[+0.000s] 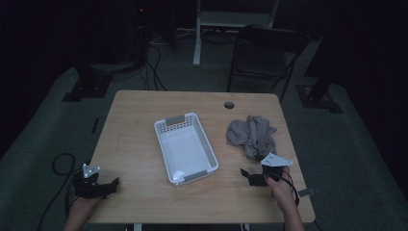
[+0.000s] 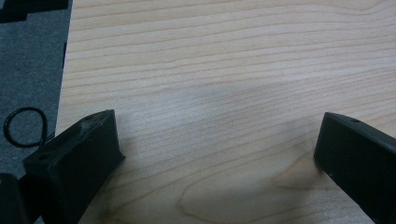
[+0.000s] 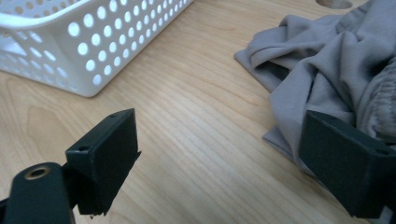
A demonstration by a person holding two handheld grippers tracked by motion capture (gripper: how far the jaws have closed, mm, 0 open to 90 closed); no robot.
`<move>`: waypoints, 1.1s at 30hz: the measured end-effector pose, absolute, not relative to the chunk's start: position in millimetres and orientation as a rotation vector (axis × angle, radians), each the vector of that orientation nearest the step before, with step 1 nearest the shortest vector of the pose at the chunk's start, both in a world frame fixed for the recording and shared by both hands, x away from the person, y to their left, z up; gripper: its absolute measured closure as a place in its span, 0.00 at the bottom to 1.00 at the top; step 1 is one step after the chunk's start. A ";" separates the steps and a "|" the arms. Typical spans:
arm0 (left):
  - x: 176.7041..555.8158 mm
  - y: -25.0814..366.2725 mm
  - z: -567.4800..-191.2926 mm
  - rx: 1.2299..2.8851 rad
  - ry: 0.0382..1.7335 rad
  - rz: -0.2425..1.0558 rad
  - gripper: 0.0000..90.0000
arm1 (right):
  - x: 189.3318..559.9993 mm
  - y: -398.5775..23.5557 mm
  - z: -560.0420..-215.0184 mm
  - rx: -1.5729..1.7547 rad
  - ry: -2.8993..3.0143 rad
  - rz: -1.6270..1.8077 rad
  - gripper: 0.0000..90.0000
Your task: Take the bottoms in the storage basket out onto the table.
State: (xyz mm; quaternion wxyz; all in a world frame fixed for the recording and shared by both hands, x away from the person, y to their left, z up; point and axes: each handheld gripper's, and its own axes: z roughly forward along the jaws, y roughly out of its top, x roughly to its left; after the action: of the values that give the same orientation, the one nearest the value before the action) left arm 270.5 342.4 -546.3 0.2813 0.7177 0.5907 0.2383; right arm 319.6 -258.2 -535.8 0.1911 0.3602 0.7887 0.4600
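A crumpled grey cloth [image 3: 327, 60], judged soft and light, is best pinched at its near edge by the right gripper [image 3: 219, 154], jaws spread wide.

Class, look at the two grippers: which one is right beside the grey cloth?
The right gripper, with open jaws at the edge of the grey cloth. The left gripper sits at the table's far corner.

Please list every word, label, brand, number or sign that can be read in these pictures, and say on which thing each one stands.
None: no readable text on the white perforated basket, the crumpled grey garment, the wooden table, the left gripper or the right gripper.
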 end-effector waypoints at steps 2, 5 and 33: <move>270.5 342.4 -546.2 1.923 1.583 0.638 0.01 | 318.6 -259.4 -537.2 0.999 2.233 1.295 0.13; 270.5 342.4 -546.2 1.923 1.583 0.638 0.01 | 316.8 -261.0 -539.6 0.982 2.257 1.297 0.13; 270.5 342.4 -546.3 1.923 1.583 0.638 0.01 | 304.0 -259.0 -549.3 0.765 2.571 1.109 0.13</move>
State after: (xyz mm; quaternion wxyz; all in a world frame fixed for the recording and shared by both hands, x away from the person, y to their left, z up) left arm 270.5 342.4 -546.3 0.2812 0.7178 0.5907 0.2382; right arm 304.0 -259.0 -549.3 0.1190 0.2617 0.8794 0.3795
